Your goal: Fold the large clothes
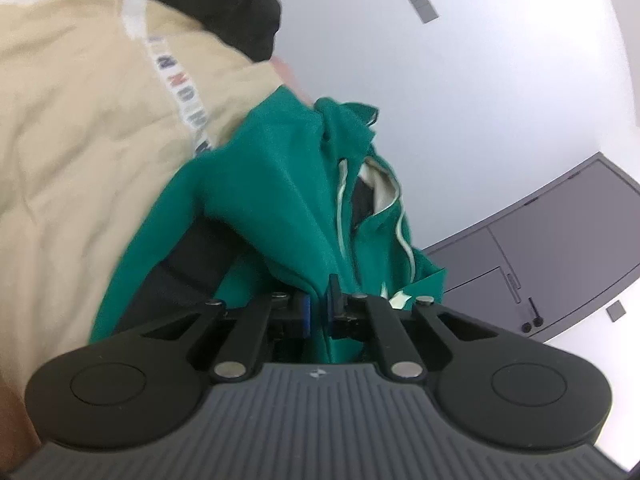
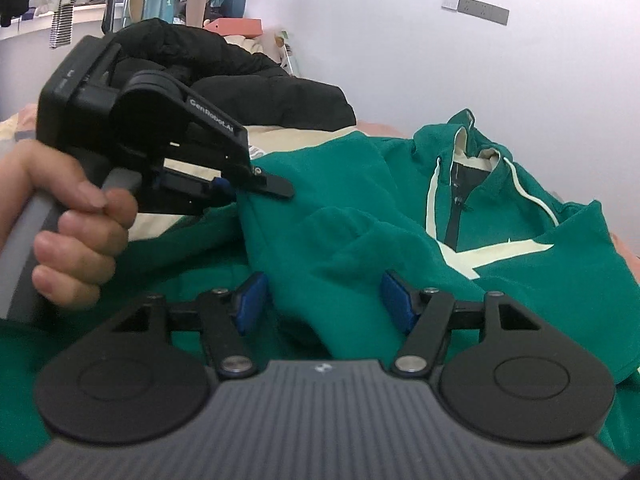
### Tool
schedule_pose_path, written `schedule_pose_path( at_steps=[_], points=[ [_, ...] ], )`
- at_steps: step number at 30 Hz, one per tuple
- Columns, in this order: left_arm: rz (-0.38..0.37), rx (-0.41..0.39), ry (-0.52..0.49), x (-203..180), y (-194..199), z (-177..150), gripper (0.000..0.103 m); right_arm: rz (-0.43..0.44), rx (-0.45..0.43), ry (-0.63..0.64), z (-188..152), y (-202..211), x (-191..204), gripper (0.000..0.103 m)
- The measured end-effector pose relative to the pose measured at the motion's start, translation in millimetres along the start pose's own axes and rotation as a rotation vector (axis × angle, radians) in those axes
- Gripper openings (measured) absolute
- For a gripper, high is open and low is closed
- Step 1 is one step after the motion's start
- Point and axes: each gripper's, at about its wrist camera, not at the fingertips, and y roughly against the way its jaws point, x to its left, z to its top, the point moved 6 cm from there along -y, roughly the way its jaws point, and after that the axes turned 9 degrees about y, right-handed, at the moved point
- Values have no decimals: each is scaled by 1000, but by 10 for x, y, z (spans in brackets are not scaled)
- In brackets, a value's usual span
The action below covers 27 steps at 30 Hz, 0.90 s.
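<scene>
Green jacket [image 2: 400, 216] fabric is pinched by the left gripper [image 1: 319, 306], mid-fold. The right gripper [image 2: 324, 296] gapes empty; it likely needs its own hold next.

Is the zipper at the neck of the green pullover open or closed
Open. On the green pullover, the collar flaps spread apart, showing cream lining and a dark gap above the zipper pull.

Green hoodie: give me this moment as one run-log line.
left gripper: shut on hoodie | right gripper: open, over a fold | hoodie: lying on bed, partly lifted
</scene>
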Motion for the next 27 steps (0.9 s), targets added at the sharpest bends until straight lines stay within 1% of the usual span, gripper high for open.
schedule_pose_path(
  at_steps=[1, 3, 4, 5, 9, 11, 12, 14, 18, 22, 24, 25, 26, 27],
  points=[
    [-11, -7, 3, -27, 41, 26, 7, 6, -7, -6, 24, 21, 3, 53],
    [-27, -32, 19, -48, 118, 102, 7, 8, -29, -12, 98, 93, 12, 30],
    [-31, -47, 29, -50, 159, 146, 7, -5, -44, -10, 141, 130, 21, 25],
    [-33, -66, 42, -40, 205, 198, 7, -18, -61, -10, 187, 177, 29, 18],
    [-29, -150, 114, 107, 401, 426, 6, -62, -130, -50, 314, 446, -4, 14],
    [-16, -176, 151, 191, 470, 519, 6, -94, -130, -75, 304, 545, -46, 10],
    [-11, -184, 169, 242, 490, 551, 6, -114, -116, -101, 259, 613, -73, 9],
    [7, -192, 187, 320, 510, 586, 6, -124, -69, -158, 130, 691, -128, 9],
    [82, -193, 157, 405, 518, 607, 6, -108, 75, -277, -272, 731, -237, 9],
    [122, -175, 131, 412, 512, 581, 8, -107, 165, -378, -573, 698, -388, 9],
    [141, -165, 109, 370, 540, 571, 15, -101, 163, -428, -600, 677, -444, 10],
    [150, -168, 91, 348, 568, 559, 24, -99, 153, -444, -583, 681, -445, 10],
    [154, -172, 72, 320, 608, 541, 35, -99, 138, -450, -559, 684, -452, 11],
    [149, -173, 62, 293, 656, 533, 42, -104, 119, -449, -525, 689, -456, 11]
  ],
)
